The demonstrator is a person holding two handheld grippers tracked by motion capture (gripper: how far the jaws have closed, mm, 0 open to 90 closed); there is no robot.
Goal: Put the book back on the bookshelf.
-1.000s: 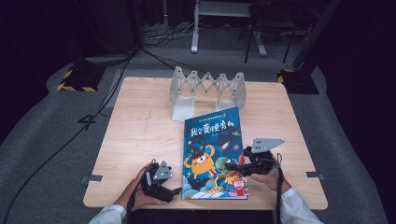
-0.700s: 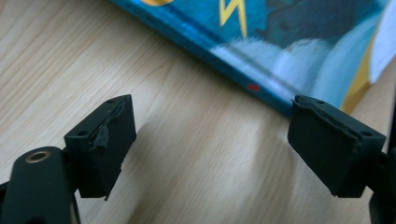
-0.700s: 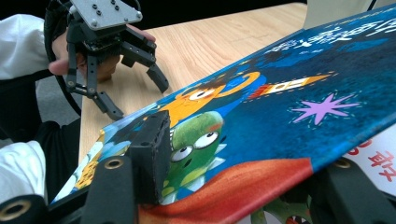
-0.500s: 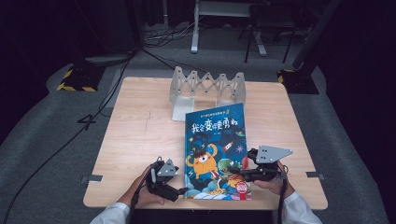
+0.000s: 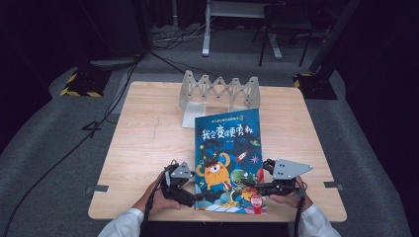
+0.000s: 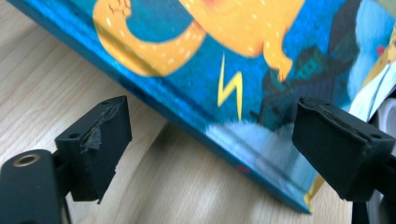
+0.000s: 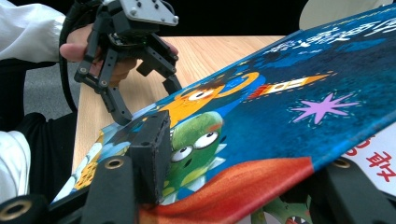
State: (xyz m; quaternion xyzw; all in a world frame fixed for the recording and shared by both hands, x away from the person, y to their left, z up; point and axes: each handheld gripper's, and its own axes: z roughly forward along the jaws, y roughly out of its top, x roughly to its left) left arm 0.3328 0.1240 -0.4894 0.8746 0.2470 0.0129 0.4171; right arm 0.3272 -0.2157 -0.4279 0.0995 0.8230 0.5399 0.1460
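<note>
A children's book (image 5: 227, 153) with a blue cover and cartoon monsters lies lengthwise on the wooden table (image 5: 143, 143). My right gripper (image 5: 249, 183) is shut on its near right corner. In the right gripper view, one pad (image 7: 152, 154) presses on top of the cover (image 7: 289, 107) and the other jaw sits beneath it. My left gripper (image 5: 194, 191) is at the near left corner. Its jaws have just been opening. In the left gripper view the raised book edge (image 6: 224, 60) lies between the wide jaws of my left gripper (image 6: 210, 140), and neither pad touches it.
A grey accordion-shaped rack (image 5: 220, 94) on a white base stands at the back of the table, just beyond the book's far edge. Bare wood lies to the left and right of the book. Cables run over the grey floor at the left.
The book has turned a little straighter and its far edge reaches farther back. Both hands have shifted slightly with it, the right one outward to the right.
</note>
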